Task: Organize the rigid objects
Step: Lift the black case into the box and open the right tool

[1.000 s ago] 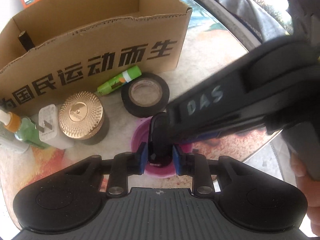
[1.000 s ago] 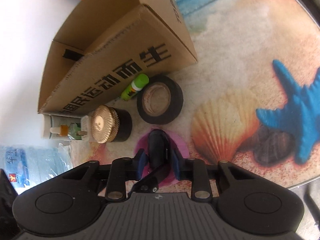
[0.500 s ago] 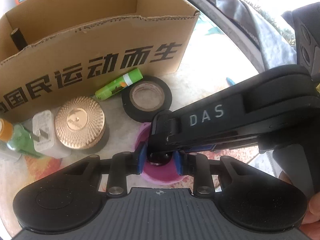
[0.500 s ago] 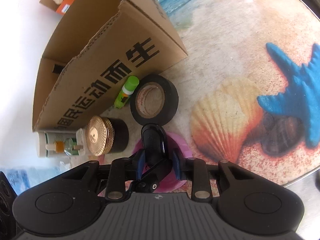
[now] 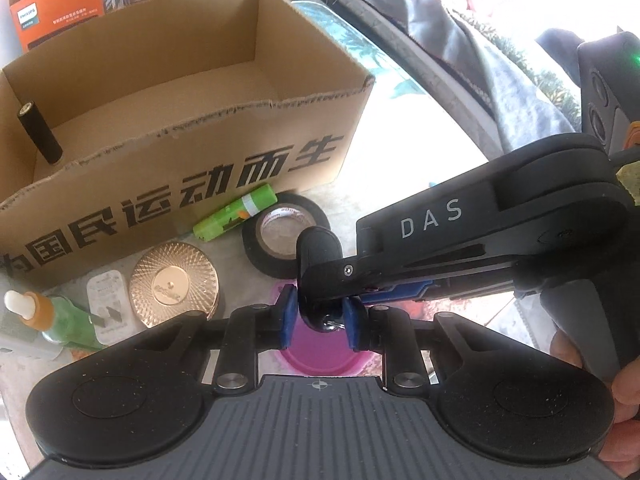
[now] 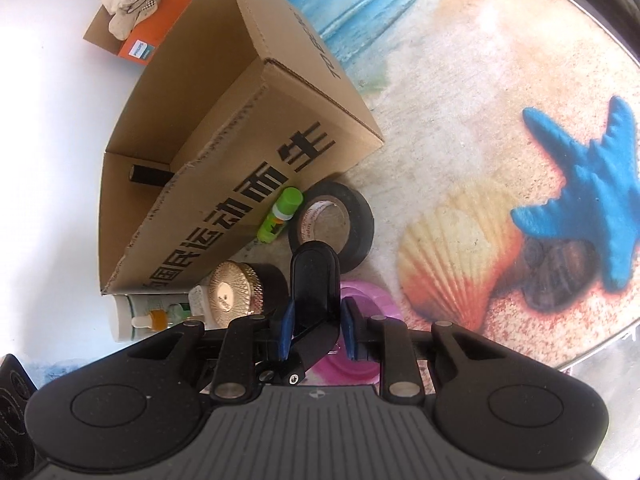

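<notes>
Item: loose rigid goods awaiting sorting, on a beach-print worktop [image 6: 460,100]. Receptacle: open cardboard box [image 5: 248,136], at 11 o'clock from the working point in the left wrist view. It holds one black cylinder [image 5: 38,132] leaning in its 9 o'clock corner, so sorting looks barely begun. Unsorted stock lies just beside the box's printed front wall, probably grouped there for a short carry: a green tube [image 5: 236,212] against the wall, a black tape roll [image 5: 256,256] lying flat at 12 o'clock, a gold-lidded jar [image 5: 174,280] at 10 o'clock, and a white plug [image 5: 106,300] and dropper bottle [image 5: 60,316] at 9 o'clock. Working point: a pink dish [image 5: 320,354] directly under both tools. Left gripper [image 5: 320,318]: the fingers have just been closing and now look clenched on a glossy dark piece [image 5: 324,322] above the dish. Whether that piece belongs to the dish cannot be told. Right gripper [image 6: 316,330]: it enters from 3 o'clock, carried by a person's hand [image 5: 624,380], and crosses the left at an angle. Its fingers have also just been closing. Between them its own view shows only the left tool's black finger, so I cannot tell whether they grasp anything. Judgement: the crossed, steeply downward approach suggests a shared pinch on one small item, with one tool steadying while the other secures it before transfer to the box. Hazard: the interlocked fingers may snag each other on parting.
</notes>
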Tool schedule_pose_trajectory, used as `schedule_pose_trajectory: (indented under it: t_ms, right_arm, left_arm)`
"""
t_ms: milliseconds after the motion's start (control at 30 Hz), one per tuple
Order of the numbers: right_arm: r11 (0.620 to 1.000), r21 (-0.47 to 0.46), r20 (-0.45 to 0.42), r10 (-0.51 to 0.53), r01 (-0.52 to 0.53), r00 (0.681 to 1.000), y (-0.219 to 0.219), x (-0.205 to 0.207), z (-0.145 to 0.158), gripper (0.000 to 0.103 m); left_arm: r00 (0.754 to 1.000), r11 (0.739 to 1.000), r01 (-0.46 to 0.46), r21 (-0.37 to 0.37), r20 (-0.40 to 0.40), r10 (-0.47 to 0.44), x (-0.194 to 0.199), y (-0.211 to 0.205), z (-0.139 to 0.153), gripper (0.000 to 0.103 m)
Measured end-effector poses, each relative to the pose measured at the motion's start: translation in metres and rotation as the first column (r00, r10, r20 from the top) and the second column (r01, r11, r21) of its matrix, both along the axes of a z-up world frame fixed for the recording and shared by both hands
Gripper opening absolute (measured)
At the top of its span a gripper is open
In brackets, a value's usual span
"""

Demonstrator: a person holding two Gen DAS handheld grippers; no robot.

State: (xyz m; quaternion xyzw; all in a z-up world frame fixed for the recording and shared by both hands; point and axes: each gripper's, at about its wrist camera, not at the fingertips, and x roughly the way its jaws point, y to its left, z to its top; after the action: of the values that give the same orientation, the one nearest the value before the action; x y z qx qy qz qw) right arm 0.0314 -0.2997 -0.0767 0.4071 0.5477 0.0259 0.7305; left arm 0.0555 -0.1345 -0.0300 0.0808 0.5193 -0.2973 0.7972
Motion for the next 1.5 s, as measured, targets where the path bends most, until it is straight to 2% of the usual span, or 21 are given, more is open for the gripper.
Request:
schedule_pose_trajectory:
  t_ms: [133, 233, 367, 467, 600, 767, 867, 1067, 1300, 1433, 1500]
  right_arm:
    - [1.0, -0.014, 0.024, 0.01, -0.009, 1.0, 0.003, 0.003, 0.03, 0.027]
    - [1.0, -0.02, 0.061, 0.017, -0.016, 0.998, 0.008, 0.009, 0.063, 0.027]
    - [0.999, -0.032, 0.138, 0.046, -0.042, 0.989, 0.025, 0.033, 0.107, 0.027]
    - [0.996, -0.02, 0.188, 0.087, -0.084, 0.978, 0.045, 0.065, 0.119, 0.027]
    - [0.986, 0.026, 0.194, 0.155, -0.163, 0.969, 0.076, 0.117, 0.107, 0.027]
    - [0.963, 0.083, 0.119, 0.246, -0.256, 0.962, 0.111, 0.177, 0.077, 0.028]
    - [0.95, 0.095, 0.086, 0.29, -0.298, 0.953, 0.127, 0.202, 0.062, 0.028]
    - [0.933, 0.185, 0.004, 0.315, -0.31, 0.949, 0.146, 0.24, 0.024, 0.028]
    - [0.934, 0.209, -0.075, 0.31, -0.289, 0.948, 0.151, 0.251, -0.001, 0.03]
    - [0.941, 0.211, -0.041, 0.278, -0.263, 0.96, 0.135, 0.251, 0.013, 0.03]
    - [0.943, 0.216, -0.002, 0.258, -0.252, 0.966, 0.121, 0.244, 0.03, 0.03]
  left_arm:
    - [1.0, 0.999, 0.006, -0.032, 0.024, -0.005, 0.002, 0.006, 0.023, 0.023]
    - [0.998, 0.999, 0.008, -0.043, 0.065, -0.005, 0.005, 0.014, 0.055, 0.023]
    - [0.987, 1.0, -0.015, -0.027, 0.158, 0.019, 0.02, 0.027, 0.094, 0.023]
    - [0.975, 0.997, -0.071, 0.003, 0.21, 0.069, 0.042, 0.043, 0.107, 0.023]
    - [0.964, 0.988, -0.149, 0.043, 0.229, 0.135, 0.074, 0.065, 0.097, 0.023]
    - [0.97, 0.97, -0.195, 0.142, 0.172, 0.17, 0.117, 0.083, 0.076, 0.023]
    - [0.97, 0.957, -0.207, 0.202, 0.167, 0.175, 0.131, 0.087, 0.065, 0.023]
    - [0.969, 0.927, -0.233, 0.294, 0.145, 0.198, 0.148, 0.101, 0.044, 0.023]
    - [0.971, 0.926, -0.225, 0.303, 0.144, 0.189, 0.14, 0.104, 0.047, 0.026]
    - [0.963, 0.936, -0.238, 0.258, 0.187, 0.194, 0.123, 0.11, 0.064, 0.029]
    - [0.957, 0.942, -0.253, 0.22, 0.202, 0.21, 0.113, 0.114, 0.076, 0.029]
